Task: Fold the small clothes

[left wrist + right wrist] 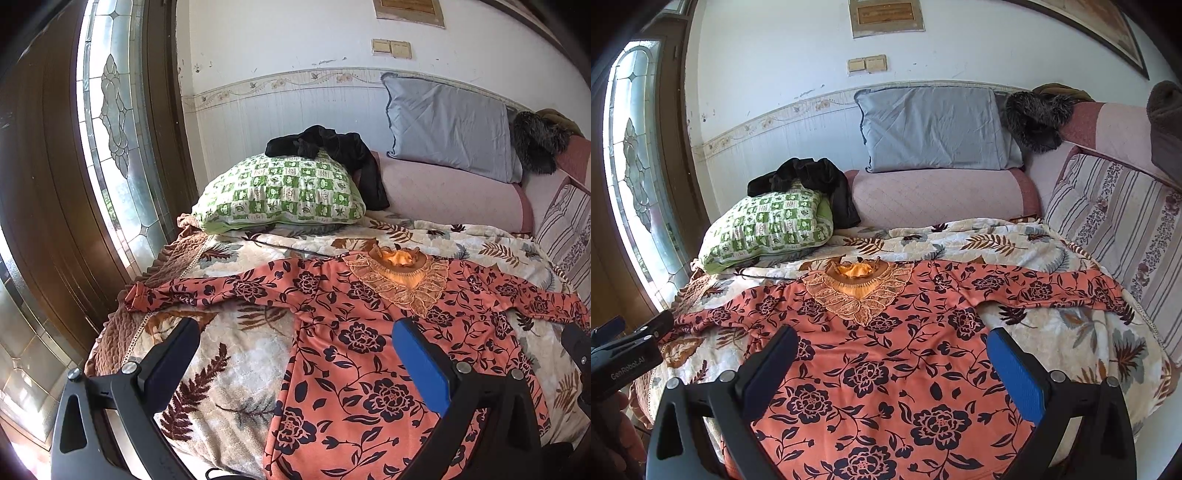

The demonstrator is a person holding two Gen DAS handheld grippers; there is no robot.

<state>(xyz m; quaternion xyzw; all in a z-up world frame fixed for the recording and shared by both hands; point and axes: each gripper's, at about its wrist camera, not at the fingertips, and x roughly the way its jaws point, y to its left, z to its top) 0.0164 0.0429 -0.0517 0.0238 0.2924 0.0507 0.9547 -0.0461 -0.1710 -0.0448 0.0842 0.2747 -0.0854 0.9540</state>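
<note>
Bedspread (1052, 332) bears floral top (886, 350); both grippers' fingers (421, 362) wide apart, empty.

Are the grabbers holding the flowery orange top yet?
No. Both the left gripper and right gripper have jaws open above the floral top, which lies flat on the blanket.

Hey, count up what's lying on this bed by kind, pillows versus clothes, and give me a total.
Pillows: 2, the green checked pillow and the grey pillow
Clothes: 2, the orange floral top and the black garment
Total: 4
</note>
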